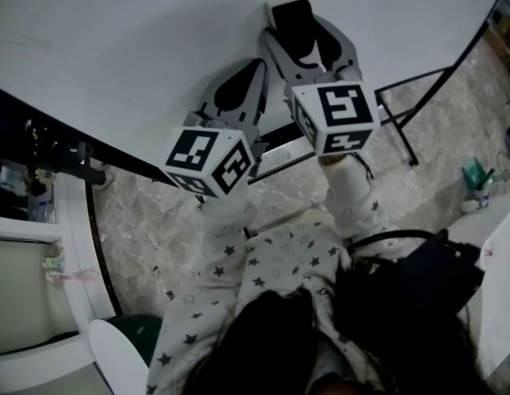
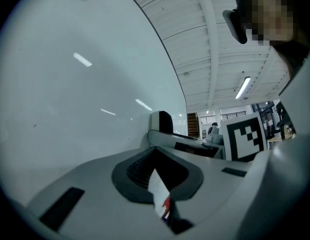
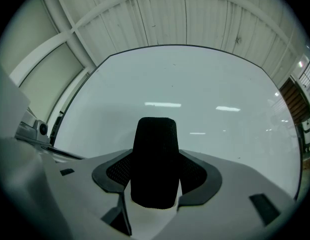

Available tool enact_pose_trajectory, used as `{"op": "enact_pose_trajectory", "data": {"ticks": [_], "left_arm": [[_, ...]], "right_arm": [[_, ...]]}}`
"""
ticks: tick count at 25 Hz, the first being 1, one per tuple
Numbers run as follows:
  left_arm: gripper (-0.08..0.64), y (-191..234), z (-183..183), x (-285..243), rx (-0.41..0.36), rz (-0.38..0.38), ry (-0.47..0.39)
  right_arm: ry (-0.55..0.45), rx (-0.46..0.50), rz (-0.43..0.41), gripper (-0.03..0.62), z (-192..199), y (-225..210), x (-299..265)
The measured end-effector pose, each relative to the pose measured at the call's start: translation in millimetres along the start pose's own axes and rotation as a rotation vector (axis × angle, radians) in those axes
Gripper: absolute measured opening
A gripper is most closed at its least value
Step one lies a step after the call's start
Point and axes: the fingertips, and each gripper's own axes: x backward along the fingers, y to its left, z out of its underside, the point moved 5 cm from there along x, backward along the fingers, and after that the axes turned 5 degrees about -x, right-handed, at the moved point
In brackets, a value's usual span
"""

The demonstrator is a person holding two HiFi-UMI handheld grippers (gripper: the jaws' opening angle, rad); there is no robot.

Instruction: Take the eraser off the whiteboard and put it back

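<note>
Whiteboard (image 1: 156,48) is your reference. Close before it, your left gripper (image 1: 253,68) has its jaws drawn together on nothing of the task. Only a small white slip (image 2: 159,194) shows at the pads. Further right along the whiteboard, your right gripper (image 1: 303,38) stands wide, clamped across the whiteboard eraser (image 3: 155,159). The eraser sits hard up by the whiteboard face, but contact cannot be confirmed. Its long axis runs out along the jaws toward the whiteboard, with the black felt facing back at the gripper. Judgement: light, stiff body, soft compressible felt, low slip risk. Grip across the narrow sides, mid-length.
</note>
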Motion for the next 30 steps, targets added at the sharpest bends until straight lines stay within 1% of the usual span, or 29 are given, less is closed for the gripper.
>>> {"op": "enact_pose_trajectory", "data": {"ticks": [3,9,17,24,26,30], "left_arm": [[0.002,1.8,0.5,0.2,0.003,-0.003,-0.002],[0.002,1.5,2.4,-1.3,0.01,-0.001,-0.003],[0.001,1.6,2.7,0.9,0.015,-0.005,0.004],[0.0,0.3,6.8,0.3,0.02,0.005,0.02],[0.002,-0.2,8.6,0.1,0.023,0.009,0.024],[0.002,0.2,11.8,2.0,0.026,0.011,0.029]], "right_arm": [[-0.008,0.013,0.02,0.261,0.1,1.6,0.7],[-0.006,0.018,0.009,0.261,1.3,1.0,1.4],[-0.01,0.073,0.042,0.262,-1.1,1.1,-0.6],[-0.024,0.044,0.026,0.264,-0.5,-1.4,-3.1],[-0.025,0.031,0.014,0.316,0.5,-1.1,-4.9],[-0.038,0.016,0.013,0.318,0.8,-1.7,-2.1]]}}
